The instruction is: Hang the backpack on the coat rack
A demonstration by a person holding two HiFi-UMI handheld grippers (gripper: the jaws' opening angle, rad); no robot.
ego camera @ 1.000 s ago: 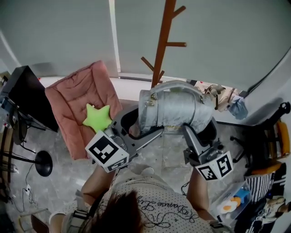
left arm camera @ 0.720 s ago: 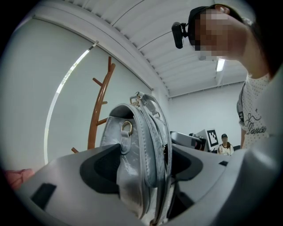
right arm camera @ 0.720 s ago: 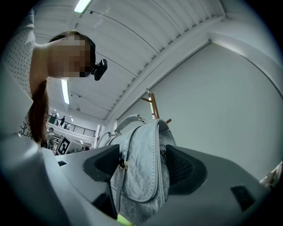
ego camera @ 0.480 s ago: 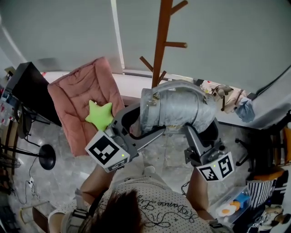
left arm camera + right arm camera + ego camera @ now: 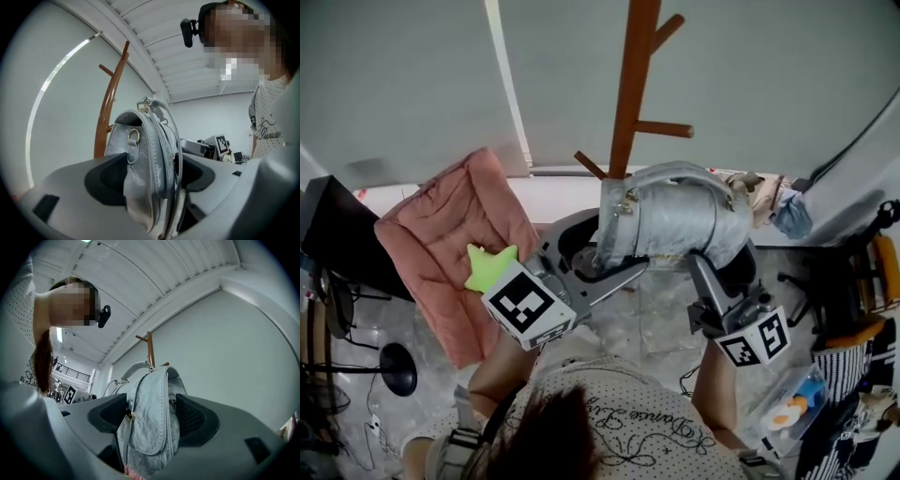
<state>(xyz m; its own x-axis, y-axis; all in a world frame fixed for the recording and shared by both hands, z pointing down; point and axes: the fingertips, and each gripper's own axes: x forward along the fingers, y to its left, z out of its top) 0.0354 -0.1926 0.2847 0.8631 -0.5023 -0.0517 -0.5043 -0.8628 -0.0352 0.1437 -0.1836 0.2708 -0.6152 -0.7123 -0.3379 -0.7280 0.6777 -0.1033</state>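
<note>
Your left gripper (image 5: 149, 174) and right gripper (image 5: 151, 417) clamp the silver-grey quilted backpack (image 5: 670, 217).
The brown wooden coat rack (image 5: 630, 94) rises just behind it, pegs higher.

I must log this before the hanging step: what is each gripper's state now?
Left gripper: shut on the silver backpack.
Right gripper: shut on the same backpack.

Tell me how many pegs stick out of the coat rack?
3 pegs: one top right, one middle right, one low left. The backpack may hide more.
</note>
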